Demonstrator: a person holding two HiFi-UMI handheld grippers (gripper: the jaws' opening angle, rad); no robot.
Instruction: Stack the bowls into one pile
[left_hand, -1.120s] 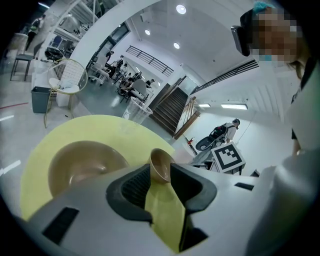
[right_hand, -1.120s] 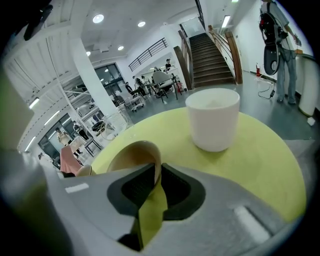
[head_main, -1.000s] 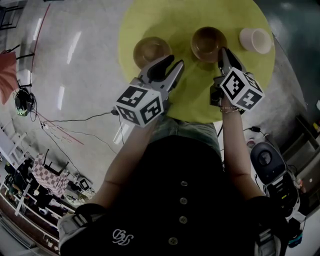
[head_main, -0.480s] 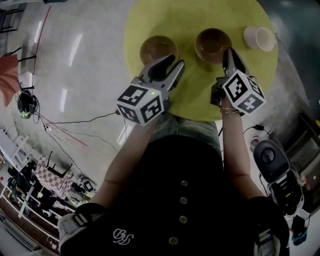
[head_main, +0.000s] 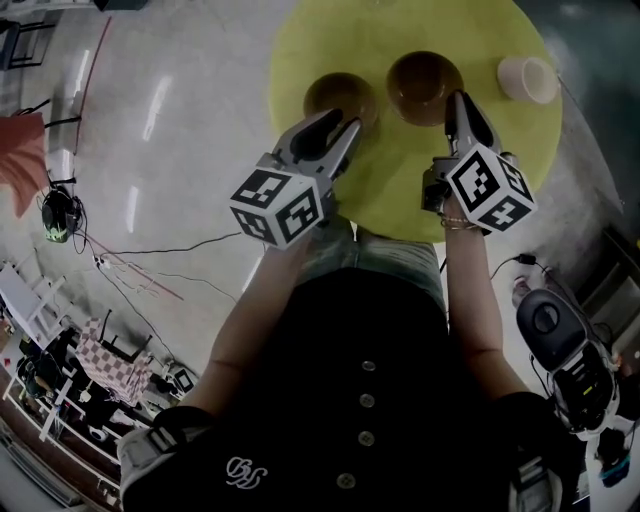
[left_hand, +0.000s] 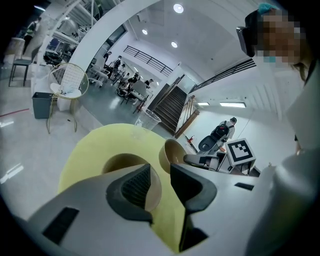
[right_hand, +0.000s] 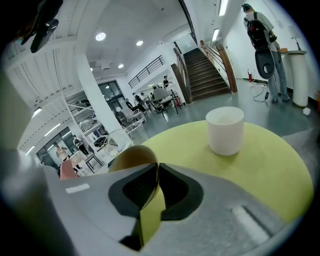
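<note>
the left gripper (head_main: 348, 122), jaws apart, has moved up to the near rim of the left bowl (head_main: 336, 92) on the yellow table (head_main: 395, 190); the right bowl (head_main: 424, 82), tilted, is now nearer that bowl than before, its rim pinched in the right gripper (head_main: 453, 100), whose jaws have just been closing on it; the white cup (head_main: 527, 78) stands apart

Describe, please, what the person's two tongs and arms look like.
The left tongs and right tongs are light grey shells with black ribbed pads, each carrying a white cube with black square markers. No sleeves cover the forearms; the right one wears a bracelet.
</note>
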